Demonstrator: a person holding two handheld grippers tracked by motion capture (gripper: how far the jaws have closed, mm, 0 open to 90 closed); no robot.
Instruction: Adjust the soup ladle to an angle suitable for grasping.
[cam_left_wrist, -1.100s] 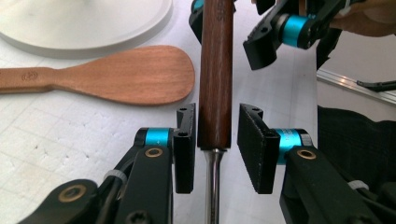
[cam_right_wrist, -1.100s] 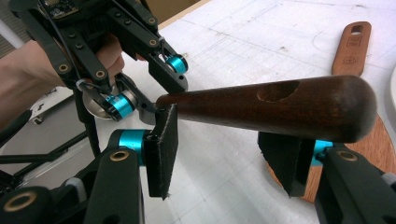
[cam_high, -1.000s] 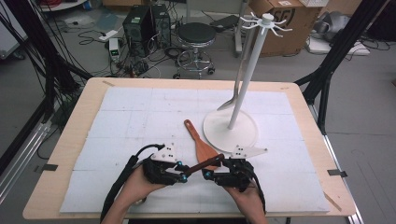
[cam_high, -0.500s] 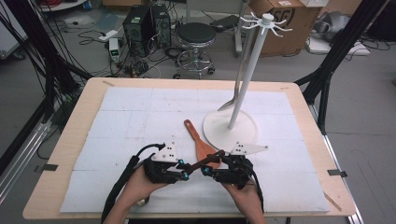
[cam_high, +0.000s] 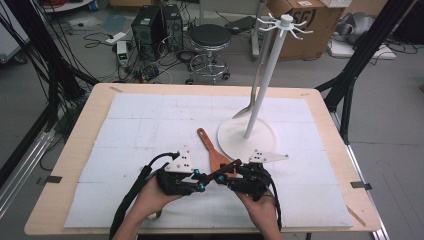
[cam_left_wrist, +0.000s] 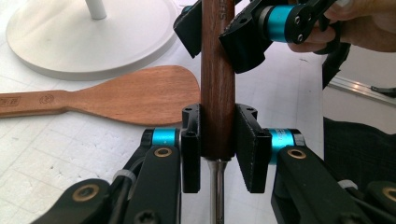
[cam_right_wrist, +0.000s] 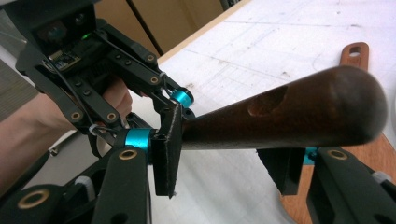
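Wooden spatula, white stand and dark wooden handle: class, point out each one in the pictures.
wooden spatula (cam_left_wrist: 140, 95), left gripper view, on its blade
white stand (cam_high: 245, 137), high view, on its round base
dark wooden handle (cam_left_wrist: 217, 70), left gripper view, mid-shaft

We look down on a wooden table (cam_high: 327, 107) topped by a white mat (cam_high: 150, 120). Beyond the table's far edge, on the grey floor (cam_high: 390, 125), stand a round black stool (cam_high: 210, 37), computer boxes (cam_high: 155, 25) amid tangled cables (cam_high: 150, 72), and a cardboard box (cam_high: 320, 20). Black frame legs (cam_high: 360, 55) flank the table.
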